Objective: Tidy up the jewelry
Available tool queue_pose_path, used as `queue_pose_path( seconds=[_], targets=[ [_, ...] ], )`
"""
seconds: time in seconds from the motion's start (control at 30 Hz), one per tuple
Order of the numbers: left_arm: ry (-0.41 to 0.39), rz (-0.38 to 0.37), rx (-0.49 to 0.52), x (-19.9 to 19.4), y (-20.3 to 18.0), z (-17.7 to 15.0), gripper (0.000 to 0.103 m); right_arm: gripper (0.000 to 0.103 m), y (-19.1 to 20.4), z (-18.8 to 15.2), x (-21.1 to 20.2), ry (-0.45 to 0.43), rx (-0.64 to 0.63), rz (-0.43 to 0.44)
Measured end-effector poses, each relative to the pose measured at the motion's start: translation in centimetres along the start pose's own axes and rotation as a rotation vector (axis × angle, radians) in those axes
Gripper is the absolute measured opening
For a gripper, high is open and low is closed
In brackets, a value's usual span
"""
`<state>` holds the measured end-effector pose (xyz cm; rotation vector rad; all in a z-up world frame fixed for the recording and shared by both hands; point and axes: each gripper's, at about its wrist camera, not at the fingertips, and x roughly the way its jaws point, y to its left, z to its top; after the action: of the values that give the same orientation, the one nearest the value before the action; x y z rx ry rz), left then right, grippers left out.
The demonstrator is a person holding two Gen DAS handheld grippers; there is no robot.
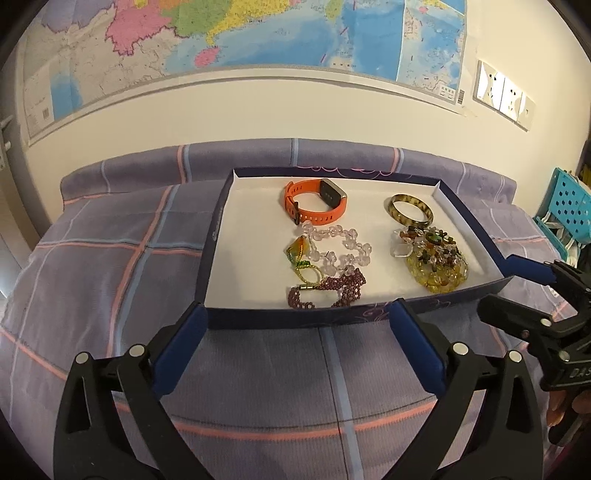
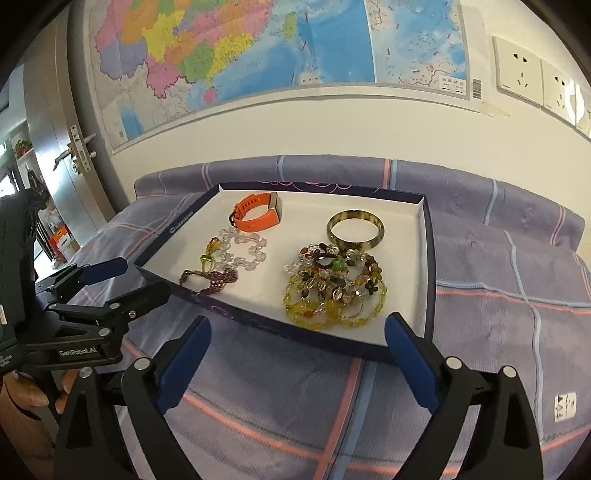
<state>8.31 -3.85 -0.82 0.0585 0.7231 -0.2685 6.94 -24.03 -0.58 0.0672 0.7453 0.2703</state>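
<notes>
A dark blue tray (image 1: 280,318) (image 2: 428,266) with a white floor lies on the bed. In it are an orange watch (image 1: 314,206) (image 2: 258,216), a mottled bangle (image 1: 410,212) (image 2: 355,229), clear beads (image 1: 343,247) (image 2: 243,251), a maroon bead bracelet (image 1: 332,291) (image 2: 214,280) and a heap of yellow and mixed bead bracelets (image 1: 436,258) (image 2: 336,291). My left gripper (image 1: 299,314) (image 2: 142,280) stands open and empty just before the tray's near wall. Off the near right corner, my right gripper (image 2: 298,325) (image 1: 506,284) is likewise open and empty.
The purple checked bedspread (image 1: 258,387) runs back to a white wall with a map (image 1: 258,33) and sockets (image 2: 521,74). A teal perforated basket (image 1: 565,206) stands at the right. A door with a lever handle (image 2: 74,151) is at the left.
</notes>
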Motion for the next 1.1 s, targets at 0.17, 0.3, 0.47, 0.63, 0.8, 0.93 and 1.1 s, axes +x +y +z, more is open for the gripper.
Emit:
queue_pose_path(
  seconds=[0.17,0.3,0.47,0.63,0.8,0.93,1.1],
  targets=[
    [0.005,-0.003,-0.014,-0.4,0.0,-0.4,0.097,0.096,0.4,-0.7,-0.4,-0.005,0.009,0.005],
    [0.000,0.013,-0.017,-0.8,0.1,-0.8,0.097,0.096,0.8,-1.1,-0.7,-0.001,0.008,0.008],
    [-0.007,0.019,-0.021,-1.5,0.1,-1.2,0.097,0.096,1.1,-1.6,-1.0,0.000,0.016,0.006],
    [-0.011,0.025,-0.032,-2.0,0.4,-1.4,0.097,0.096,1.3,-2.1,-1.3,0.006,0.021,0.008],
    [-0.015,0.030,-0.028,-2.2,0.3,-1.5,0.097,0.096,1.5,-2.4,-1.4,0.011,0.020,0.007],
    [-0.012,0.034,-0.023,-2.3,0.3,-1.6,0.097,0.096,1.5,-2.5,-1.4,0.011,0.027,0.008],
    [-0.008,0.030,-0.029,-2.3,0.3,-1.7,0.097,0.096,1.5,-2.6,-1.5,0.013,0.029,0.010]
  ],
)
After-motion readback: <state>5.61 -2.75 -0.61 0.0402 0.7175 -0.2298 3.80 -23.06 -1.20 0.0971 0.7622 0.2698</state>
